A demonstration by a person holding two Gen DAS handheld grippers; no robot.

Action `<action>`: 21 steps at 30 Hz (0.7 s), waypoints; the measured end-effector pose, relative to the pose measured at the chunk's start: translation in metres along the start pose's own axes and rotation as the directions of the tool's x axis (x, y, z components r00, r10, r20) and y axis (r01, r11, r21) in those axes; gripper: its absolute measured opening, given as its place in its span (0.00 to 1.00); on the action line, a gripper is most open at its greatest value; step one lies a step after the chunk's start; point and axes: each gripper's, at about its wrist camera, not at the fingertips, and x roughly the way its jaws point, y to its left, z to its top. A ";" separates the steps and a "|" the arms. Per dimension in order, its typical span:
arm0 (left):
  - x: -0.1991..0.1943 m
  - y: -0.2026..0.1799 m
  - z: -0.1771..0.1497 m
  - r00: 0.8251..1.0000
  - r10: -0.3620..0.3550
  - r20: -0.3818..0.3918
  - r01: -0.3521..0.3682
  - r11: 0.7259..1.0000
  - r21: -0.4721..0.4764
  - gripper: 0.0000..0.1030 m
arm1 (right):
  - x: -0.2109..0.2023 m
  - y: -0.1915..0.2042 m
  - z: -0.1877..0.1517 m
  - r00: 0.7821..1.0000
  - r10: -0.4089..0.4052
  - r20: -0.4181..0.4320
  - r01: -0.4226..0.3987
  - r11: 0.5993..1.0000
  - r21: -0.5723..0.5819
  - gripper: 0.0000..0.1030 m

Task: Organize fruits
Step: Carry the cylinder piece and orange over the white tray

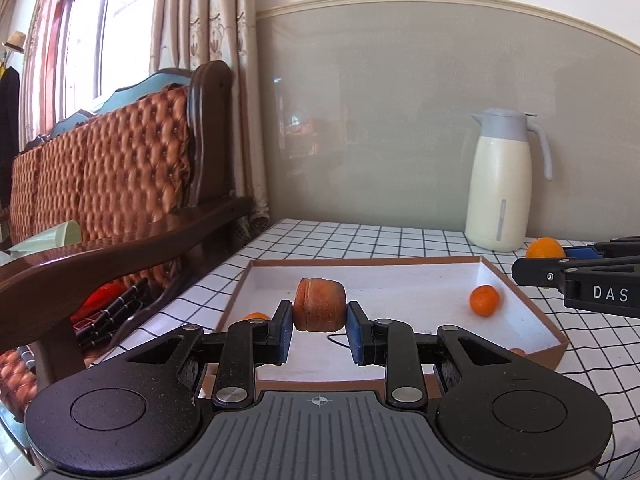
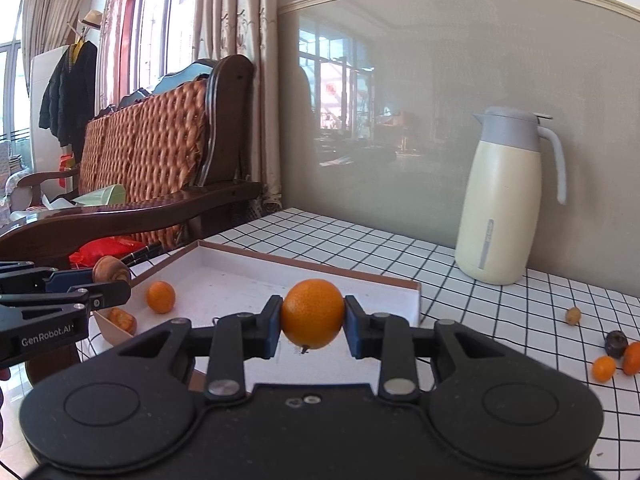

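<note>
The left gripper (image 1: 319, 322) is clamped on a squat, ridged brown fruit (image 1: 320, 305) and the right gripper (image 2: 311, 326) on a smooth round orange (image 2: 312, 313), both held above the shallow white cardboard tray with a brown rim (image 1: 558, 343). The glossy orange could squirt from the narrow blue pads (image 2: 273, 330) if squeezed off-centre. A small tangerine (image 1: 484, 301) already lying in the tray (round, dimpled) might roll if a dropped fruit strikes it.

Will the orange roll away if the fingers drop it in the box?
Probably. The orange looks round and smooth, so it may roll. The box has raised walls that should stop it. Its firm-looking peel likely survives a short drop.
</note>
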 end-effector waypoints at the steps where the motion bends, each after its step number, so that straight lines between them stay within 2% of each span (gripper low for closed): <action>1: 0.001 0.003 0.002 1.000 0.005 0.002 -0.005 1.000 -0.002 0.28 | 0.001 0.002 0.002 1.000 0.003 0.003 -0.003 1.000 -0.006 0.23; 11: 0.033 0.023 0.017 0.999 0.036 0.001 -0.036 0.998 -0.042 0.28 | 0.034 0.002 0.018 1.000 -0.012 0.012 0.012 0.999 -0.038 0.23; 21: 0.073 0.026 0.028 0.999 0.038 -0.013 -0.039 0.998 -0.045 0.28 | 0.058 -0.013 0.022 1.000 -0.026 -0.001 0.026 1.000 -0.010 0.23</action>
